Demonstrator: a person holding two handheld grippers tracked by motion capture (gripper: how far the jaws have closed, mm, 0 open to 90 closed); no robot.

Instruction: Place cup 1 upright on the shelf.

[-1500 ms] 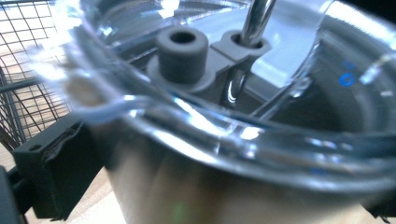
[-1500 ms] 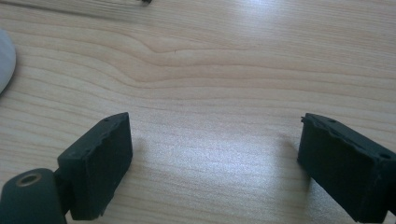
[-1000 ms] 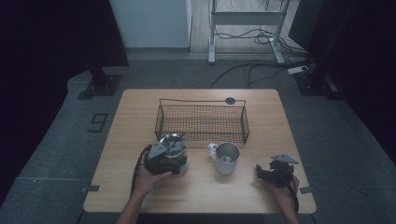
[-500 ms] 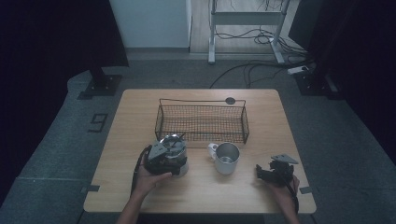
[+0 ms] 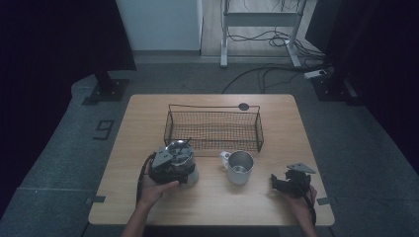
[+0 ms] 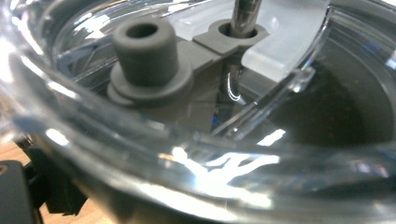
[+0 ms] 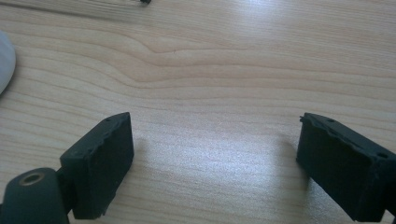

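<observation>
step: we close our left gripper on the clear lidded container just in front of the wire basket, grip not confirmed | right gripper open, empty on table | next: firm hold, then lift toward the basket

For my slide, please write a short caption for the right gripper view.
Right gripper, black jaws open and holding nothing, above the bare light wooden table.
</observation>
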